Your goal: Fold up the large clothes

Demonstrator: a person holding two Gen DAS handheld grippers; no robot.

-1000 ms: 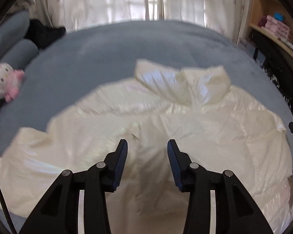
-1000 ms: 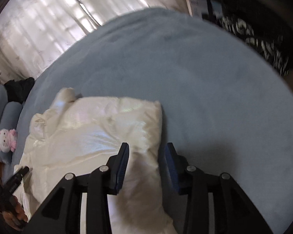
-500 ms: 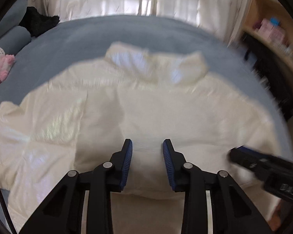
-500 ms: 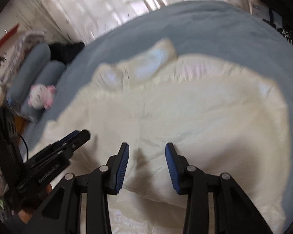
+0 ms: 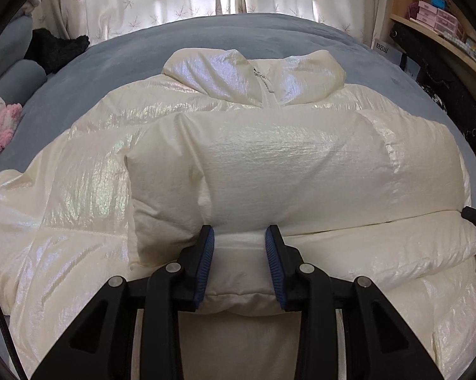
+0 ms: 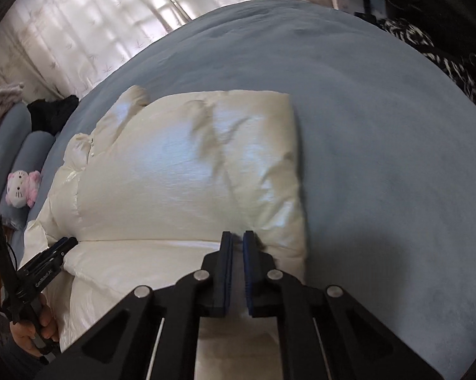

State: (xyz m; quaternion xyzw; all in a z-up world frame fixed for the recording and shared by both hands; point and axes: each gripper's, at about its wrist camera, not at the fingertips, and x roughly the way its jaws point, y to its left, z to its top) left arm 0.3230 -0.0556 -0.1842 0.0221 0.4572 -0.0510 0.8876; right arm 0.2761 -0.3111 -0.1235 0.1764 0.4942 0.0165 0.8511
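item: cream glossy puffer jacket (image 5: 269,164) lying mid blue-grey bedspread (image 6: 380,126) | change: right gripper (image 6: 237,240) snapped closed, pinching jacket's folded edge | left gripper (image 5: 239,243) narrowed, clamping padded hem | meaning: both corners secured, next fold ready

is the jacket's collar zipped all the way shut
No, in the left wrist view the white puffer jacket's collar lies spread open, with the zipper pull hanging between its two flaps.

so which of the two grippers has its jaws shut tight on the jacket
The right gripper: its blue pads nearly meet, pinching thin fabric at the edge of the cream puffer jacket. The left gripper straddles a thick fold, jaws well apart.
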